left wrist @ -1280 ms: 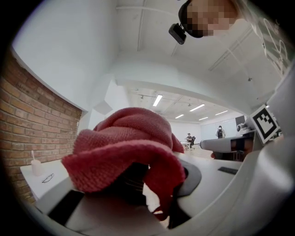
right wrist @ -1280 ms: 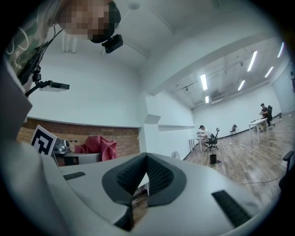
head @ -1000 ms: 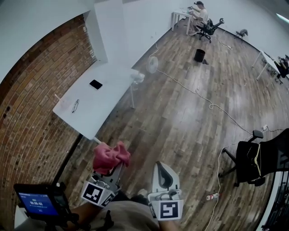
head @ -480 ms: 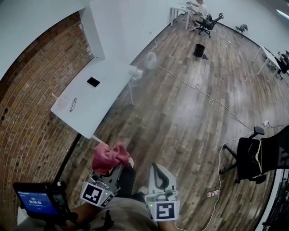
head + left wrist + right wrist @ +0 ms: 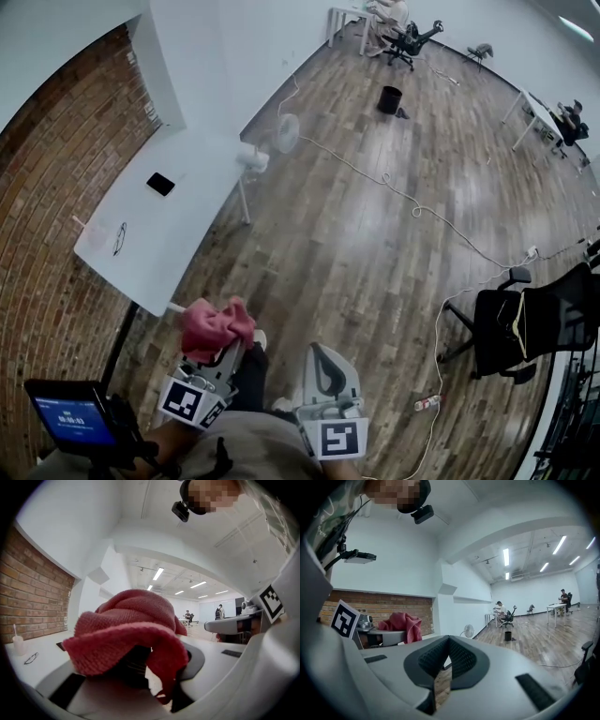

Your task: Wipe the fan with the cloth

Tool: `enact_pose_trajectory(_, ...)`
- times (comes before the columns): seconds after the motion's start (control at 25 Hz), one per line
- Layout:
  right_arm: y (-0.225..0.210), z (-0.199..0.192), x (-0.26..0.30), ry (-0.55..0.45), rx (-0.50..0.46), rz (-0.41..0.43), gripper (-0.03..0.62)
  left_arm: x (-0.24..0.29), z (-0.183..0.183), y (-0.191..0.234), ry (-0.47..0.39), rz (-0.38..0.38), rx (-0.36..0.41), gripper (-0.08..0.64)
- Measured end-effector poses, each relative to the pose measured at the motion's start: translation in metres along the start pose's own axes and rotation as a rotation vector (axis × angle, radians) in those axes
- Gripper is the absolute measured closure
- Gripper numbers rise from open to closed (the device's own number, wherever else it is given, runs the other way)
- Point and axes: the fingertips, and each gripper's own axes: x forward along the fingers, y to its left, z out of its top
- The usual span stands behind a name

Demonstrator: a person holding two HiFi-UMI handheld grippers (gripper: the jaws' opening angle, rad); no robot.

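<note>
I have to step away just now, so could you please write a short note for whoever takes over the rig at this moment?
Grippers: the left claw is shut on the cloth, which is bunched over its tips. The right claw is shut and empty.
Things: the fan stands on the floor past the far end of the white table, well away from both claws.
Done: the cloth is in hand.
Left: walk over to the fan and wipe it; no wiping has started.

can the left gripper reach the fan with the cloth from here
Probably not yet. The left gripper, shut on the pink cloth, is close to the person's body, while the fan stands far off past the white table. The wood floor beside the table looks free.
</note>
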Motion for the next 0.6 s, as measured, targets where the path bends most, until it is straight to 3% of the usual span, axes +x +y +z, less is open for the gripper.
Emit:
enact_pose_trajectory(0.12,-0.007,0.011,0.030,-0.013,0.017,0.003,0.580,0.029,0.008,0.017,-0.007,-0.020,0.034,0.500)
enact_pose_trajectory(0.28,-0.015,0.034,0.072,-0.102,0.030,0.000,0.581,0.056,0.041,0.025,-0.038,-0.091,0.114,0.500)
enact_pose_trajectory(0.6,0.010,0.059,0.146,-0.137,-0.026,0.105,0.580,0.103,0.031,0.088,0.002,-0.108,-0.047,0.500)
